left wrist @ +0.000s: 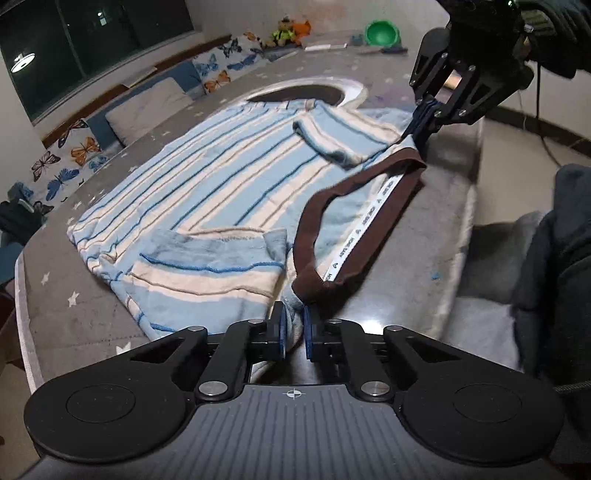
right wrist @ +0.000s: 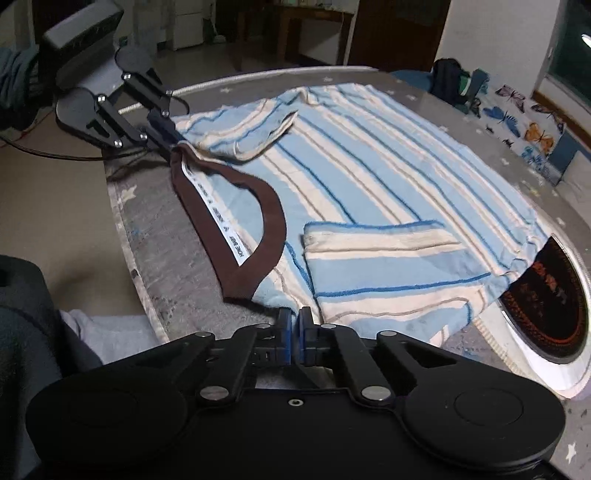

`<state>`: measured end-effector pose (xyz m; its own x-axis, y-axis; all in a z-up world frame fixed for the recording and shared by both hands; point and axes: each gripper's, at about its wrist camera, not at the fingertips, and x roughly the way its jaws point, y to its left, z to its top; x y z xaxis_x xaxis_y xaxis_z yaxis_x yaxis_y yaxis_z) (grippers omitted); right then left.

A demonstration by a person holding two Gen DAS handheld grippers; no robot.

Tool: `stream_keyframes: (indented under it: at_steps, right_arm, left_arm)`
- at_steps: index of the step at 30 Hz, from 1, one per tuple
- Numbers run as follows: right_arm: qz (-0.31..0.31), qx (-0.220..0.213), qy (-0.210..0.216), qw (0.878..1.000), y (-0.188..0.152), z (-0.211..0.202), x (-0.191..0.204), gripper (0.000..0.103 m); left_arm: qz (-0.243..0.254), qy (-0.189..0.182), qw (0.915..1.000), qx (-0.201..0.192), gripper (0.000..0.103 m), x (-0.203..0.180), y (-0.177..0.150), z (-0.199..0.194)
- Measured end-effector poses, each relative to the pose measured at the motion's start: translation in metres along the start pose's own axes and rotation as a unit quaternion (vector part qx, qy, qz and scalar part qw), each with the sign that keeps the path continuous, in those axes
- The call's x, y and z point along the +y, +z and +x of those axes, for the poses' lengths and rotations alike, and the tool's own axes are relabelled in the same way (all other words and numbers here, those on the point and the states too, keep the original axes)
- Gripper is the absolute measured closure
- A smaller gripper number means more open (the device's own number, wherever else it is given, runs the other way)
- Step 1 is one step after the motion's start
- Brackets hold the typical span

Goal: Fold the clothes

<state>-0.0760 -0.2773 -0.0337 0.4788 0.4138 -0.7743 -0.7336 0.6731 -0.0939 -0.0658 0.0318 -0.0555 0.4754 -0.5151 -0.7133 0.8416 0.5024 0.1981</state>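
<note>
A blue and cream striped T-shirt (left wrist: 207, 184) with a brown collar (left wrist: 354, 206) lies flat on the grey table, both sleeves folded inward. My left gripper (left wrist: 294, 328) is shut on the shirt's shoulder beside the collar. My right gripper (right wrist: 294, 332) is shut on the other shoulder of the shirt (right wrist: 388, 192). Each gripper shows in the other's view: the right (left wrist: 424, 122) and the left (right wrist: 166, 136), both pinching fabric at the ends of the collar (right wrist: 236, 229).
The grey star-patterned table (left wrist: 74, 295) has a round inset cooktop (right wrist: 546, 295) partly under the shirt's hem. Butterfly cushions (left wrist: 66, 162) line a bench behind. A green bowl (left wrist: 382, 33) and toys sit far off. The person's dark clothing (left wrist: 554, 258) is at the table edge.
</note>
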Motion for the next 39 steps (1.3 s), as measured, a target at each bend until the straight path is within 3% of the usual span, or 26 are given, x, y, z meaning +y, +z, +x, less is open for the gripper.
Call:
stream_keyframes:
  at_steps: [5,7,13,17,23,29,36,39]
  right_arm:
    - [0.002,0.013,0.027,1.0,-0.009,-0.036,0.024,0.099]
    - [0.01,0.017,0.037,0.999,-0.013,-0.058,0.037,0.099]
    - [0.051,-0.039,0.007,0.998,0.01,-0.091,0.019,0.1]
    - [0.043,-0.069,-0.024,0.996,0.039,-0.086,-0.017,0.1]
    - [0.052,-0.088,-0.066,0.993,0.084,-0.042,-0.103,0.1]
    - [0.095,-0.058,-0.082,0.99,0.102,0.044,-0.185,0.1]
    - [0.125,-0.03,-0.083,0.988,0.085,0.108,-0.21,0.099]
    - [0.136,-0.025,-0.09,0.986,0.083,0.111,-0.21,0.096]
  left_arm:
    - [-0.024,-0.035,0.9989,-0.022,0.096,-0.034,-0.009,-0.055]
    - [-0.035,-0.033,0.9985,-0.026,0.096,-0.042,-0.009,-0.066]
    - [-0.105,0.053,0.9904,-0.073,0.097,-0.02,0.02,-0.076]
    - [-0.118,0.105,0.9832,-0.092,0.097,0.031,0.063,-0.048]
    - [-0.14,0.143,0.9766,-0.078,0.097,0.124,0.113,0.027]
    - [-0.163,0.166,0.9716,-0.04,0.097,0.177,0.127,0.1]
    - [-0.181,0.176,0.9675,0.008,0.096,0.194,0.109,0.15]
    - [-0.193,0.184,0.9636,0.015,0.089,0.196,0.103,0.15]
